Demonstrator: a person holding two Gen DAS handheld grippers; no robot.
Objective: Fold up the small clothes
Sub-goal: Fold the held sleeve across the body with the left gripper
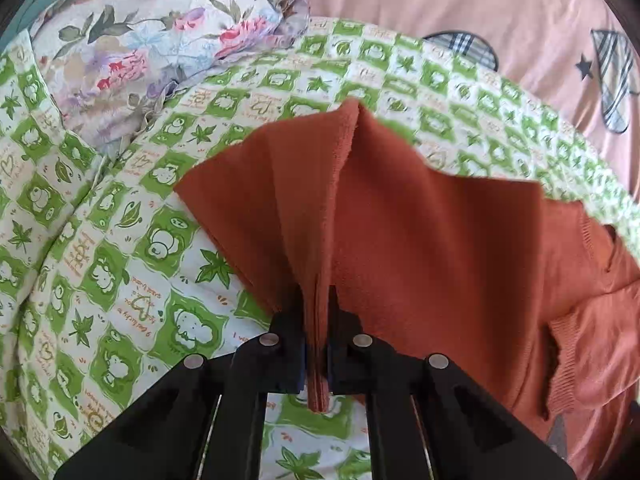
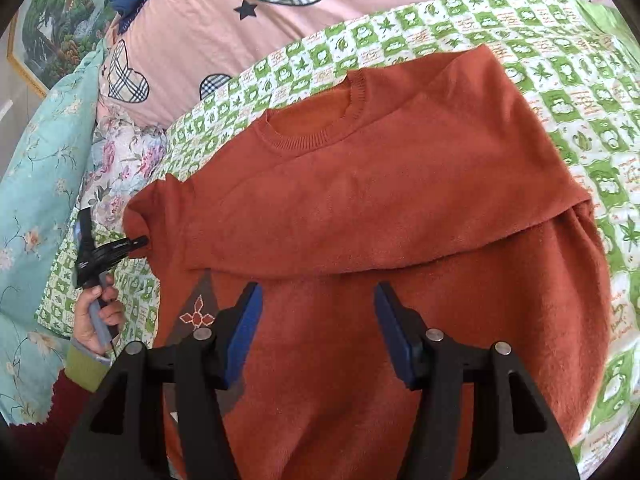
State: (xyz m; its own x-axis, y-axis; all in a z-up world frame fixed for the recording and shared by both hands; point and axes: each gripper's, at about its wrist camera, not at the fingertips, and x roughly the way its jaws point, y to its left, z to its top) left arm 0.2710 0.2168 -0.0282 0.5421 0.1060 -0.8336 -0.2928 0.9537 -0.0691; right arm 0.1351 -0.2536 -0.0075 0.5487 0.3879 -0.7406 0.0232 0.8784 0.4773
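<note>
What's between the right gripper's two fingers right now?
Only the orange sweater lying below the right gripper. Its jaws stand open with nothing pinched between them, as the right wrist view shows. The left gripper holds the sweater's edge.

I see a green-and-white checked bedsheet [image 2: 580, 128] printed with leaves, a pink cover [image 2: 192, 40] with plaid hearts beyond it, a floral pillow [image 1: 132, 52] at its left edge, a teal flowered quilt [image 2: 40, 168], and a framed landscape picture [image 2: 52, 28].
</note>
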